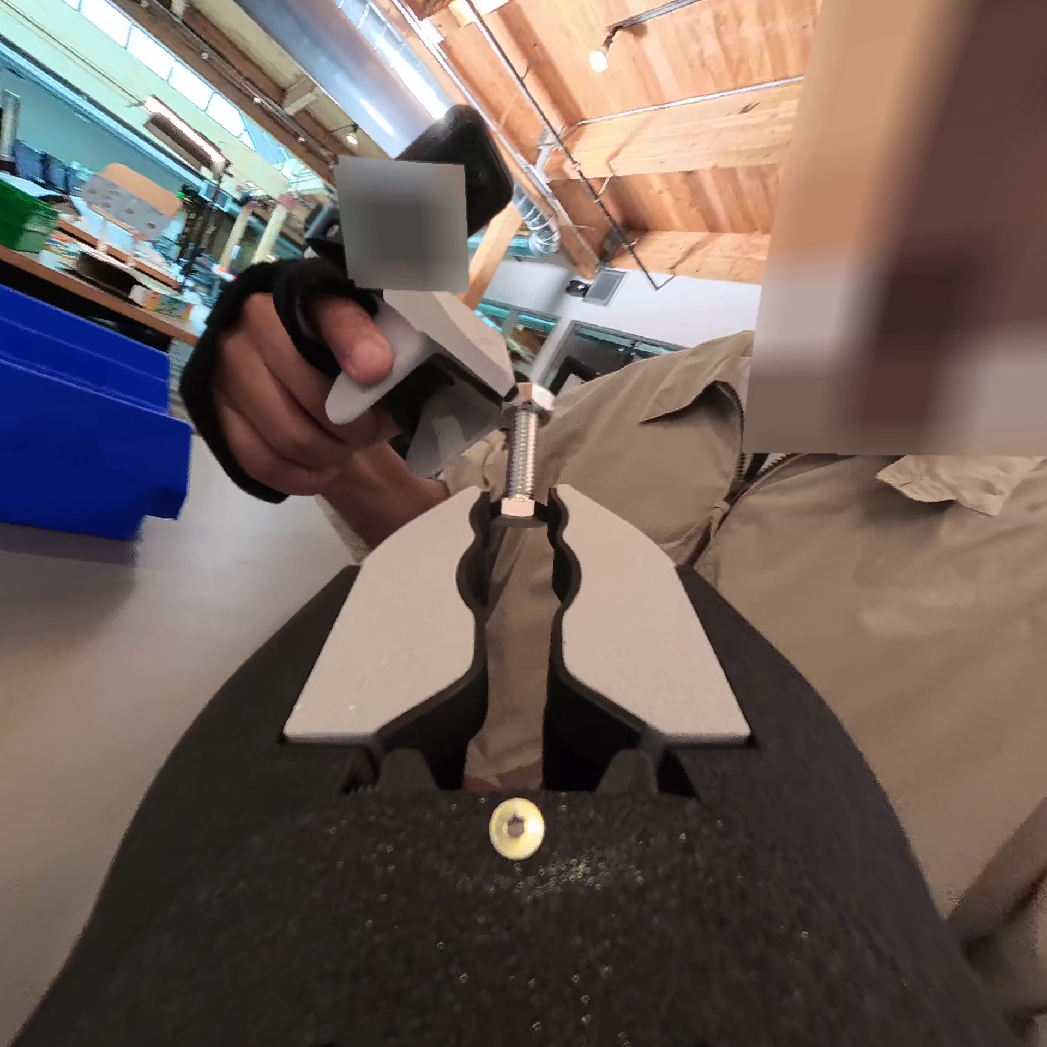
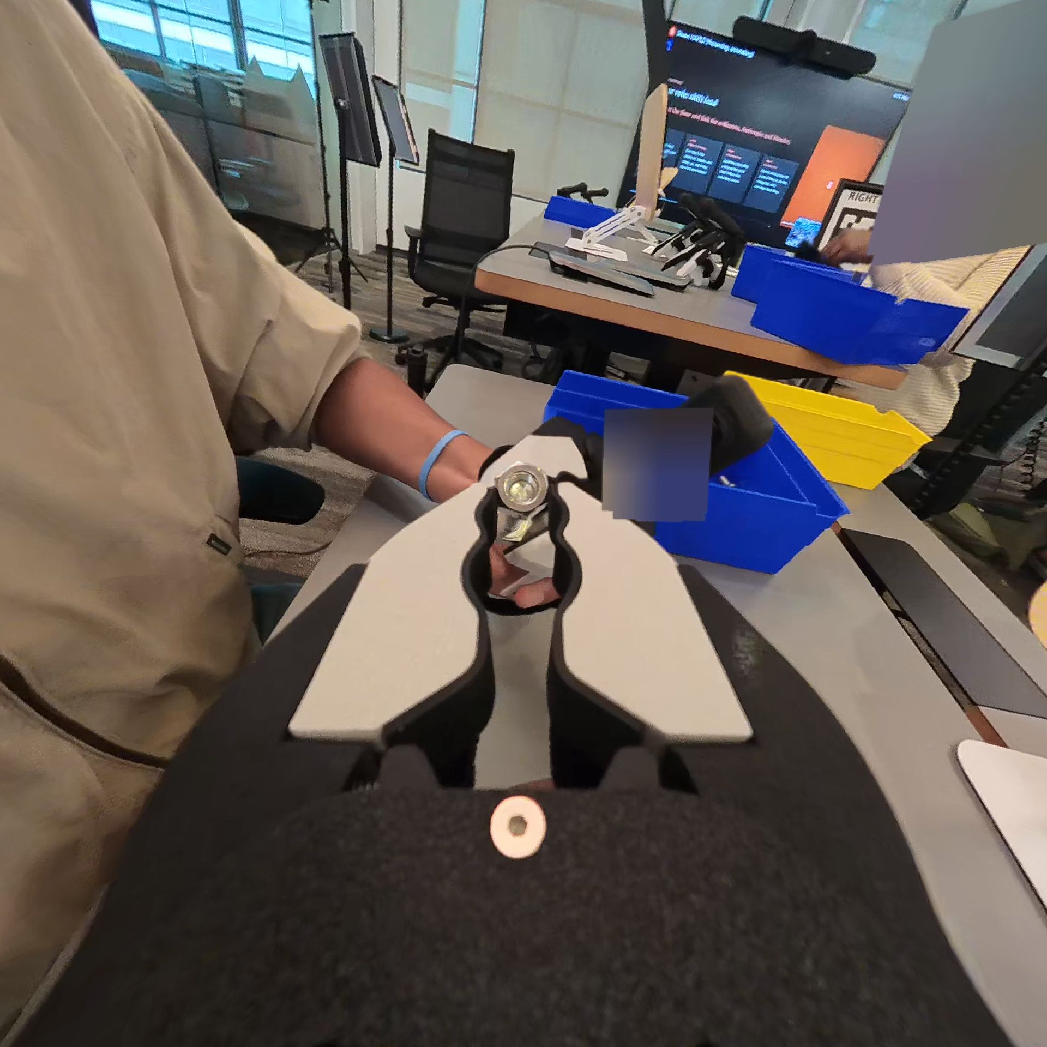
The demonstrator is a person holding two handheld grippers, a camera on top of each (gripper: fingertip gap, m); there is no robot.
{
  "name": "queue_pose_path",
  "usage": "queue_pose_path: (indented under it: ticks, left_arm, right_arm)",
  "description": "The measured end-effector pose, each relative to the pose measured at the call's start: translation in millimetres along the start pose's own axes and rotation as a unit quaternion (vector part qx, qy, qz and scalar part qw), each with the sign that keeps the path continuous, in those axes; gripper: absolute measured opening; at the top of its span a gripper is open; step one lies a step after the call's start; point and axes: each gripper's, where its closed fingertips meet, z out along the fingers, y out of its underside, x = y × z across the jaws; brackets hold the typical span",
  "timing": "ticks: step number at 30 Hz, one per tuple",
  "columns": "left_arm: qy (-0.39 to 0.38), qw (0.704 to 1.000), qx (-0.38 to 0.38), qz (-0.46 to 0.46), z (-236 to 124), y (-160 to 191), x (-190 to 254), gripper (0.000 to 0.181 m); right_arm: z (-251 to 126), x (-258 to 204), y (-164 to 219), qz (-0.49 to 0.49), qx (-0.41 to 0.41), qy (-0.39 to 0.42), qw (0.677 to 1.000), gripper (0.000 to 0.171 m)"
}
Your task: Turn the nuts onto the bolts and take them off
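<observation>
In the right wrist view, the silver threaded steel bolt (image 2: 513,524) is mostly hidden behind the silver hexagonal nut (image 2: 521,486). The blue plastic bin (image 1: 85,419) is cut off by the left wrist view's left edge.

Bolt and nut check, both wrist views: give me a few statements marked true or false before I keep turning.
1. The left gripper is shut on the bolt by its head. True.
2. The nut lies in the blue bin. False: it sits at the bolt's far end, in the right gripper.
3. The bolt rests on the table. False: it is held in the air between the two grippers.
4. The right gripper is shut on the nut. True.
5. A yellow bin sits behind the blue bin. True.
</observation>
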Motion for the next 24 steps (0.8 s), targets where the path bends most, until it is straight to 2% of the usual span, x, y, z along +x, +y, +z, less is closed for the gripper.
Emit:
queue_pose_path:
  ticks: [5, 14, 19, 24]
  left_arm:
    - [-0.061, 0.997, -0.026, 0.036, -8, -3, -10, 0.018]
    - [-0.178, 0.975, -0.074, 0.109, -18, -4, -25, 0.019]
    - [-0.276, 0.937, -0.126, 0.174, -23, 2, -41, 0.019]
    - [-0.343, 0.905, -0.128, 0.216, -30, 1, -47, 0.019]
  right_arm:
    - [-1, 9, 7, 0.007, -0.018, 0.006, 1.0, 0.017]
    - [-3, 21, 20, 0.036, -0.031, 0.016, 0.999, 0.017]
    - [-2, 27, 30, 0.063, -0.039, 0.029, 0.997, 0.017]
    - [-2, 32, 37, 0.078, -0.052, 0.048, 0.994, 0.017]
